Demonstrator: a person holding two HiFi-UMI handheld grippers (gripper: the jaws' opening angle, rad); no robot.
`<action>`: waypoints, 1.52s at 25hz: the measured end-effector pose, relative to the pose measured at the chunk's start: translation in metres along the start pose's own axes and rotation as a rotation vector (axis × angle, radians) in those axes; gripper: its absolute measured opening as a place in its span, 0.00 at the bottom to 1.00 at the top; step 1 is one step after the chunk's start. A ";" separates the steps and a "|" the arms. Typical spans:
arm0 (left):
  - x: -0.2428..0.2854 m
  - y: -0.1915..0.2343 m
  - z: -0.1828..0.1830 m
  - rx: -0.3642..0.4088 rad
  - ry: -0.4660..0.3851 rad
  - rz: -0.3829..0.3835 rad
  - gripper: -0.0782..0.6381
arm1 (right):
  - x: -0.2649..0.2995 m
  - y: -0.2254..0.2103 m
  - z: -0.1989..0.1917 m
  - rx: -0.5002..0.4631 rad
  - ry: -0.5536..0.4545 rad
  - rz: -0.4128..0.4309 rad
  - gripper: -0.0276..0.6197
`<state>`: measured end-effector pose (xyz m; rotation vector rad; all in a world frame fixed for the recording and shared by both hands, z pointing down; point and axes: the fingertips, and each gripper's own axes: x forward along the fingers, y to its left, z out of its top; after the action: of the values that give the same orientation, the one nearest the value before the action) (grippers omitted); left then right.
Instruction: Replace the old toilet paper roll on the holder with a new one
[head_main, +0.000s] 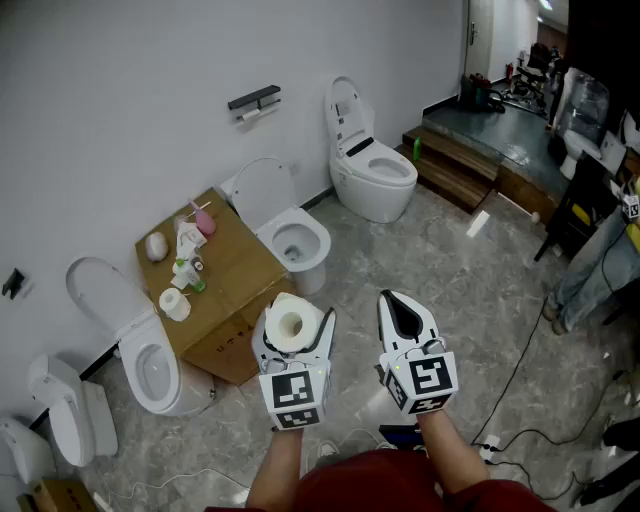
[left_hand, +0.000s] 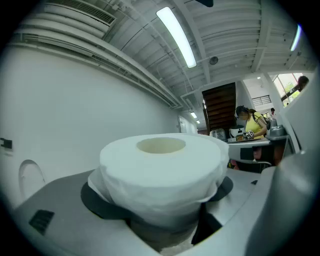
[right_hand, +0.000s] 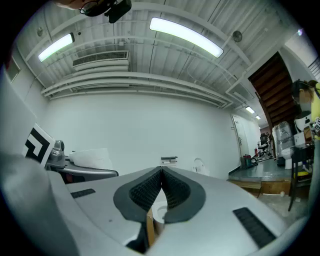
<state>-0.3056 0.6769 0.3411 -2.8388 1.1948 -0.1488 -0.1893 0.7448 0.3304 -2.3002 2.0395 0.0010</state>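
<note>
One plump white toilet paper roll (left_hand: 160, 170), core up, held by left gripper (head_main: 294, 318); right gripper (right_hand: 161, 182) closed.

Wall (head_main: 110, 70): was plain white.
Floor (head_main: 470, 300): was grey marbled tile.
Fixtures: white toilets (head_main: 372, 170) stood along the wall.
Light: tube lamps (right_hand: 186, 36) glowed overhead.

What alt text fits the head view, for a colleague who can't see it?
The left gripper holds a full toilet paper roll, core upward; the right gripper beside it is shut and empty. Ahead, a wall-mounted paper holder sits behind a row of toilets and a cluttered cardboard box.
</note>
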 end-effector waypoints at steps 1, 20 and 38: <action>0.000 -0.001 0.001 -0.004 0.003 0.004 0.72 | -0.001 -0.001 0.000 0.002 0.001 0.003 0.07; -0.017 -0.096 -0.012 -0.049 0.055 -0.025 0.72 | -0.071 -0.056 -0.014 0.000 0.025 0.013 0.07; 0.064 -0.098 -0.024 -0.070 0.051 -0.068 0.72 | -0.018 -0.111 -0.036 0.004 0.061 -0.054 0.07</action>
<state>-0.1945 0.6994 0.3779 -2.9550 1.1353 -0.1880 -0.0834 0.7734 0.3724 -2.3805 2.0023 -0.0768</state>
